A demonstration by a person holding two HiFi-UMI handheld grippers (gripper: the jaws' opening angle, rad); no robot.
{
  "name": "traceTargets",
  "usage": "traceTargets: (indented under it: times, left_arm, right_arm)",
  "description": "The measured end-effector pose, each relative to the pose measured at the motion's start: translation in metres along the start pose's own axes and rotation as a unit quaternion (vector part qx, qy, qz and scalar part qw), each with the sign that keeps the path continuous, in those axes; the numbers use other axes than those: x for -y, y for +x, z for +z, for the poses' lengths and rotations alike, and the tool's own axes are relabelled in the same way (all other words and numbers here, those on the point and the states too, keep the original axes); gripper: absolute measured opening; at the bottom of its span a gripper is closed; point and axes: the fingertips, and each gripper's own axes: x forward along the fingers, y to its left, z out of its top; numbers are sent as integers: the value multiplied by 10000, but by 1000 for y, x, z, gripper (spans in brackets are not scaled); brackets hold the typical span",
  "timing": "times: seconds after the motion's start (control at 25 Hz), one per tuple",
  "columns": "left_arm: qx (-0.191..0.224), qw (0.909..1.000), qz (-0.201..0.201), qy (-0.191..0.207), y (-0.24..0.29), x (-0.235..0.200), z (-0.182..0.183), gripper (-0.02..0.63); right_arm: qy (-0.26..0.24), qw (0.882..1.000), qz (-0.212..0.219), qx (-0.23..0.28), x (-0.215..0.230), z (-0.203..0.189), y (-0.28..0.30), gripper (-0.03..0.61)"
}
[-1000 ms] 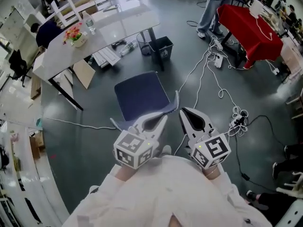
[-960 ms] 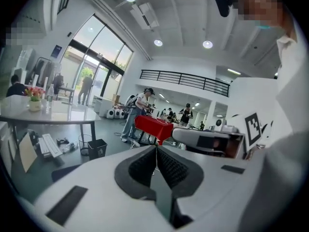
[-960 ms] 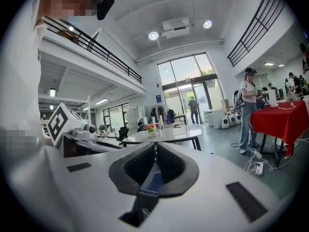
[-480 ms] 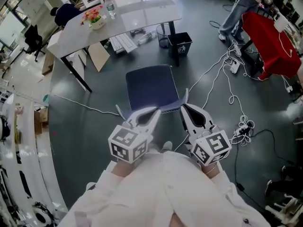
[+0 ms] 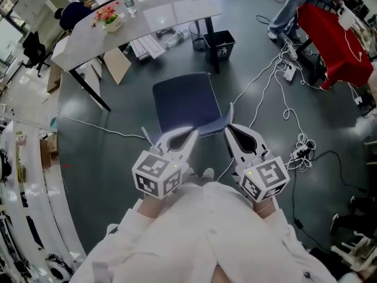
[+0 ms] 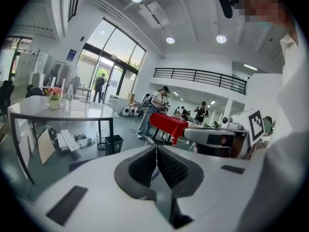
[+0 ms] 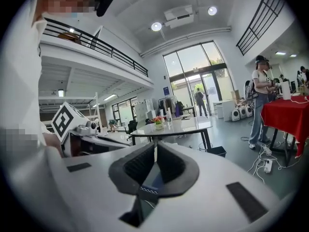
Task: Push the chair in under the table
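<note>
The chair (image 5: 184,104) has a dark blue seat and stands on the grey floor, a short way in front of the white table (image 5: 147,17). Its backrest is the edge nearest me. My left gripper (image 5: 193,132) and right gripper (image 5: 227,127) hover side by side just over that back edge, both pointing toward the table. Both are shut with nothing between the jaws. In the left gripper view the left gripper (image 6: 155,149) faces the table (image 6: 53,111). The right gripper (image 7: 155,146) looks at the table (image 7: 178,126) as well. Whether either touches the backrest I cannot tell.
A black bin (image 5: 218,43) and a mesh bin (image 5: 197,30) stand by the table's right leg, with cardboard (image 5: 118,63) under it. A flower pot (image 5: 112,20) and bottle (image 5: 129,5) sit on top. Cables (image 5: 277,93) trail right toward a red-covered table (image 5: 333,34), where a person (image 5: 288,7) stands.
Both grippers have edged forward and a little down toward the chair's back edge, staying shut. The chair keeps its place relative to the table.
</note>
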Motion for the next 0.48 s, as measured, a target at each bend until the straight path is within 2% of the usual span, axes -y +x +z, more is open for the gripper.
traceTargets:
  times: [0.24, 0.32, 0.48]
  left_arm:
    - [-252, 9995, 177, 64, -5, -19, -17, 17]
    - [-330, 9992, 213, 84, -8, -26, -24, 17]
    - [-466, 9984, 172, 285, -12, -34, -31, 17]
  right_arm:
    - [-380, 9990, 53, -246, 1, -6, 18, 37]
    - [-764, 9959, 153, -457, -7, -14, 28, 38]
    - [-1602, 9818, 452, -917, -29, -31, 46, 38]
